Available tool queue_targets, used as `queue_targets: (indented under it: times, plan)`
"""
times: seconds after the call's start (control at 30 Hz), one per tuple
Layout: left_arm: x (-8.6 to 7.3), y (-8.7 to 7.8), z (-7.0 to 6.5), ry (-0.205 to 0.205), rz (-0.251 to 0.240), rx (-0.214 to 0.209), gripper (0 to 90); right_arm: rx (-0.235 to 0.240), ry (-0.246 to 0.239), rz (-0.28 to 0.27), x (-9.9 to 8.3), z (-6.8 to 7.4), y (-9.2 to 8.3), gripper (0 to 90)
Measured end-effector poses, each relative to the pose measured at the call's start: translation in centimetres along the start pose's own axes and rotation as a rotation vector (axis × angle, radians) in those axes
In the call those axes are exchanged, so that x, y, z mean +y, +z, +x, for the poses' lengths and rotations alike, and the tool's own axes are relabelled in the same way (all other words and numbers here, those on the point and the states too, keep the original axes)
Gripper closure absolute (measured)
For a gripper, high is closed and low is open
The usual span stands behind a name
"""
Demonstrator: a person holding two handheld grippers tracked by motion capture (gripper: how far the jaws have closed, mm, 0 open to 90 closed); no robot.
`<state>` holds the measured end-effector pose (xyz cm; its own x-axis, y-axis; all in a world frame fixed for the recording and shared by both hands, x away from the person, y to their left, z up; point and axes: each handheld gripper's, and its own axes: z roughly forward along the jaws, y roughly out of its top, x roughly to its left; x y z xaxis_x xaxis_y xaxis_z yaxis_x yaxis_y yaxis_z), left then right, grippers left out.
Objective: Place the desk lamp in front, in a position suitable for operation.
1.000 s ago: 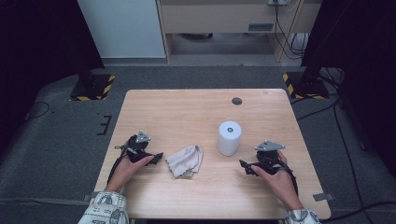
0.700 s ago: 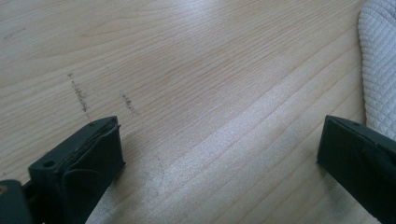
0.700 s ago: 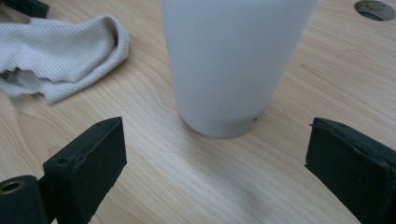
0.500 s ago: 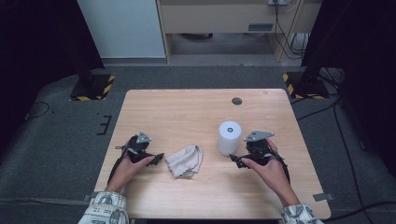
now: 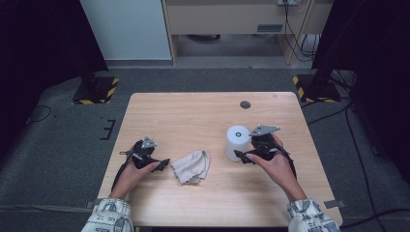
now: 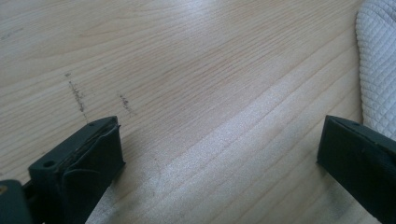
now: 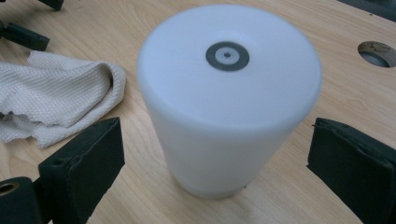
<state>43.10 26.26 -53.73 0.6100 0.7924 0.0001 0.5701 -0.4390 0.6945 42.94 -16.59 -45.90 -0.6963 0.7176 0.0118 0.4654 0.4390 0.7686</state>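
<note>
A white cylinder [image 5: 238, 141] with a small grey ring on its top stands upright on the wooden table [image 5: 193, 116], right of centre. My right gripper [image 5: 243, 150] is open just to its right. In the right gripper view the cylinder [image 7: 229, 98] stands between the spread jaws of that gripper [image 7: 217, 158], which do not touch it. A crumpled whitish cloth [image 5: 192, 166] lies left of the cylinder. My left gripper [image 5: 163, 163] rests open on the table just left of the cloth. In the left gripper view the cloth [image 6: 378, 70] shows beyond the right jaw of that gripper [image 6: 219, 154], with bare wood between the jaws.
A small round hole [image 5: 245, 104] sits in the table behind the cylinder, also seen as the hole [image 7: 376, 51]. Dark stands with yellow-black feet [image 5: 94, 92] stand on the grey floor beyond the table's far corners.
My right gripper has moved left and forward from the table's right side up to the white cylinder, which now sits between its jaws. The left gripper and cloth have stayed put.
</note>
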Motion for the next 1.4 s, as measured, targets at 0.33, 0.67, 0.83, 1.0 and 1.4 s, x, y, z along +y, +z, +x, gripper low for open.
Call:
queue_targets:
  times: [0.33, 0.67, 0.83, 1.0, 1.4]
  plan:
    - [0.0, 0.0, 0.0, 0.0, -0.002, -0.001, 0.0, 0.026, 0.002, 0.003, 1.0, -0.6, 1.0, 4.5]
    - [0.0, 0.0, 0.0, 0.0, -0.002, -0.001, 0.0, 0.027, -0.018, 0.013, 2.1, -0.8, 1.9, 5.5]
    - [0.0, 0.0, 0.0, 0.0, -0.002, -0.001, 0.0, 0.032, -0.025, 0.028, 2.2, -0.8, 2.3, 7.2]
    - [0.0, 0.0, 0.0, -0.001, -0.002, -0.001, 0.0, 0.034, -0.039, 0.034, 2.3, -0.6, 2.1, 8.6]
    - [0.0, 0.0, -0.1, 0.003, 0.0, -0.006, 0.0, 0.096, -0.084, 0.036, 1.4, 2.3, 1.1, 8.7]
